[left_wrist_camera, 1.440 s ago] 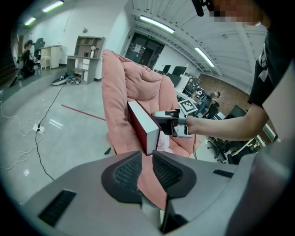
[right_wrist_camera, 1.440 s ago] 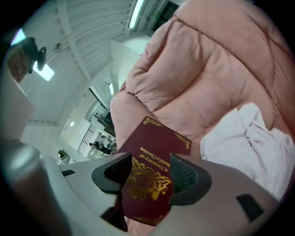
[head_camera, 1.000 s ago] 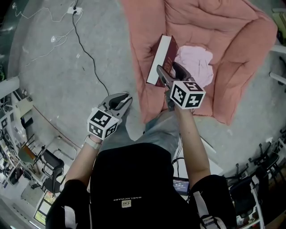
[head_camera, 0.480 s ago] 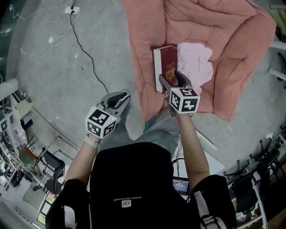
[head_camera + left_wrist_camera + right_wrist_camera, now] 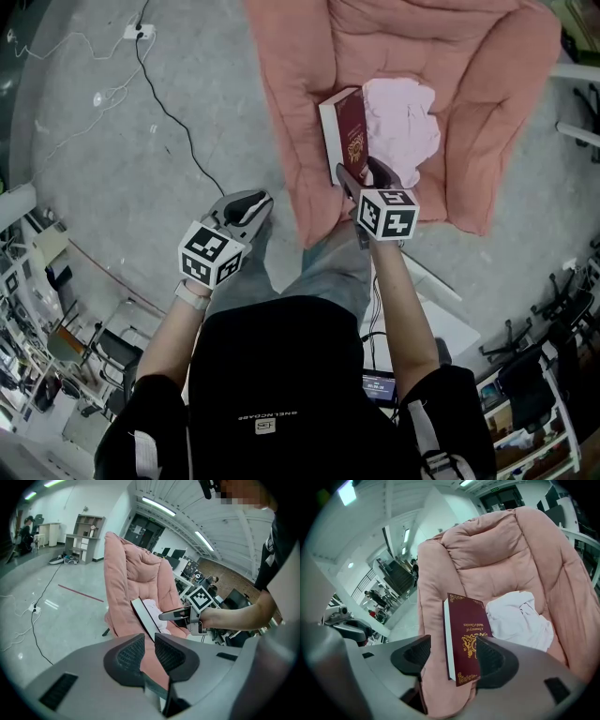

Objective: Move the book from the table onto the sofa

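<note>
Evidently the dark red hardback book is leaning tilted on the pink padded sofa, beside a crumpled white cloth. The right gripper is straddling it, jaws apart, so it is risking sliding off the seat front. The left gripper is idling, jaws nearly together, empty.
</note>
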